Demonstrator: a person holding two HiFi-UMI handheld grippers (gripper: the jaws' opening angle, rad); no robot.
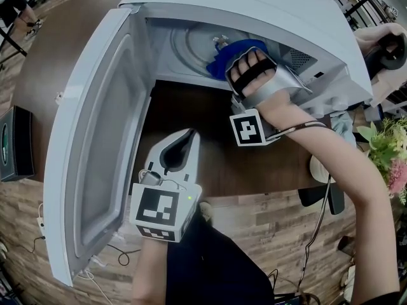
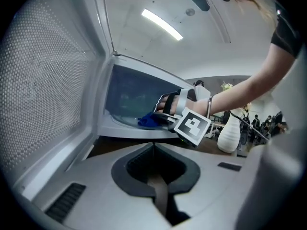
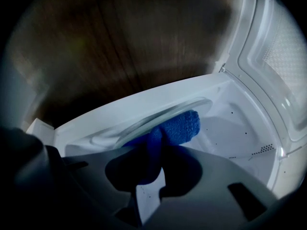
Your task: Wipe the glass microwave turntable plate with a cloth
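- Right tool (image 3: 154, 145) pinches the soft blue cloth (image 3: 182, 124) by its bunched middle, on the round glass plate (image 3: 139, 123) in the white microwave (image 1: 267, 5).
- Left tool (image 2: 153, 150) is closed, empty.
- Glass seems slippery, breakable: press gently.

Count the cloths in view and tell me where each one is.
1. The blue cloth is clamped in the right gripper, inside the microwave, against the glass turntable plate. Others may be hidden deeper inside.
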